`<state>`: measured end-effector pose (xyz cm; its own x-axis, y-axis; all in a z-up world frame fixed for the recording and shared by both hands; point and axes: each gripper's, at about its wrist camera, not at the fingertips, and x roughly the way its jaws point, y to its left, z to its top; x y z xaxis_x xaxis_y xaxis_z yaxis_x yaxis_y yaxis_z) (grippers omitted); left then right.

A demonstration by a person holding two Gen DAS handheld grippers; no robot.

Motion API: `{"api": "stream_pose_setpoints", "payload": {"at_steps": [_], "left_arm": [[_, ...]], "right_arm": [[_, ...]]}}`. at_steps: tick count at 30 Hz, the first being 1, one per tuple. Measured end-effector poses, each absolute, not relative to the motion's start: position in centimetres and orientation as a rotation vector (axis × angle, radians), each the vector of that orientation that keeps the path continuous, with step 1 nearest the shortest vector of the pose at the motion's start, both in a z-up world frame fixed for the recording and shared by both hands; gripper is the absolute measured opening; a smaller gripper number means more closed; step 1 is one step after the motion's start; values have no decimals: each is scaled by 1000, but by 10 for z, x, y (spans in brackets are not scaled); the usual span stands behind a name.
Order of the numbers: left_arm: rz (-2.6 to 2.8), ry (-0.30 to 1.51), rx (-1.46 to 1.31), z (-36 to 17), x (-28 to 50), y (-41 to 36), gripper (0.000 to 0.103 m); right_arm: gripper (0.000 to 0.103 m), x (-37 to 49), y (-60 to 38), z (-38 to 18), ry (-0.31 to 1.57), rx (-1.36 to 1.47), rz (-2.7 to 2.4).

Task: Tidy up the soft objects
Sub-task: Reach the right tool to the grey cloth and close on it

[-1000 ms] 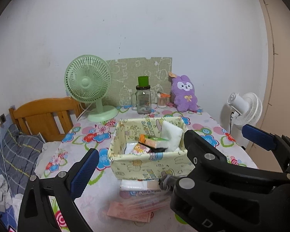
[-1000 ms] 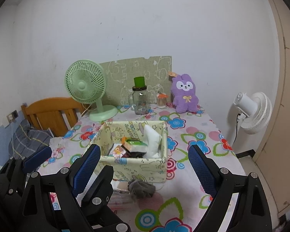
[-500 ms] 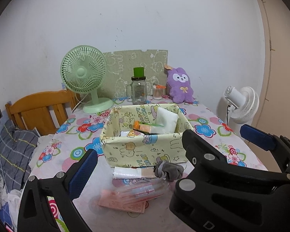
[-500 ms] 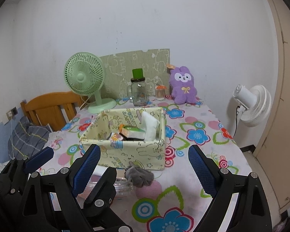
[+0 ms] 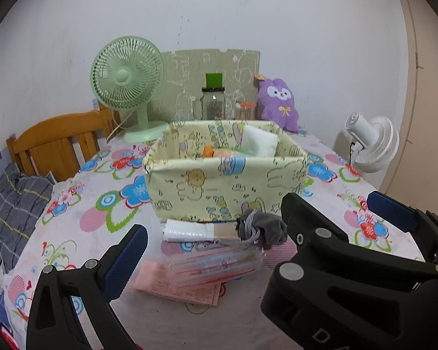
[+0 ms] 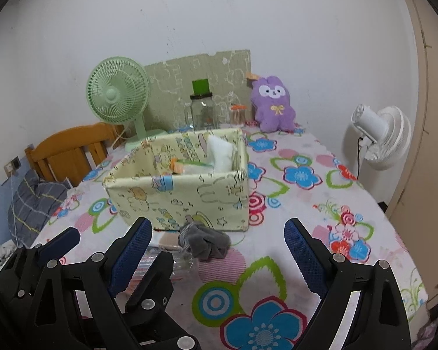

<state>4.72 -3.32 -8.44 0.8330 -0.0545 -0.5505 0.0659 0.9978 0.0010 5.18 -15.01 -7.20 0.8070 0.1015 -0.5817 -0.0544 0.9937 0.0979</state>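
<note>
Grey cloth, bunched at lower centre of the right view, just in front of fabric bin; likely the next soft piece to go in. Left of it a white roll and a clear packet lying over a pink slip on the floral worktop, apparently unsorted. Inside the bin, a white pad leaning upright against the far corner, already stowed. Left claw at lower left: spread wide, empty, touching nothing as far as the distorted edge allows. Right claw at lower right: released, wide apart, framing the cloth without contact.
</note>
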Motion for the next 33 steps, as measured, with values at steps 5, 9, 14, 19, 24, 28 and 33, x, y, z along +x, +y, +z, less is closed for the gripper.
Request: {"api": "stream_pose_setpoints", "payload": {"at_steps": [5,9,14,19,24,28,33], "left_arm": [[-49,610,14,-97,49,-30,103],[-38,641,10,-107,54,-26,103],[-27,674,5,-117,63,-22,103],[-10,702,5,-126,72,-19,103],[-6,716,-14,-129,81,-13,103],[-12,731,-17,-131,88,-12,103],[-9,739,-22,-133,93,-10,103]], "right_arm": [[94,56,-147,-84,653,82,89],[94,63,-145,-95,686,81,96],[94,73,-141,-107,721,86,108],[94,84,-137,-117,749,75,131],[94,95,-135,-120,755,67,133],[91,105,-132,-125,771,60,136],[86,116,-129,-130,793,57,130]]}}
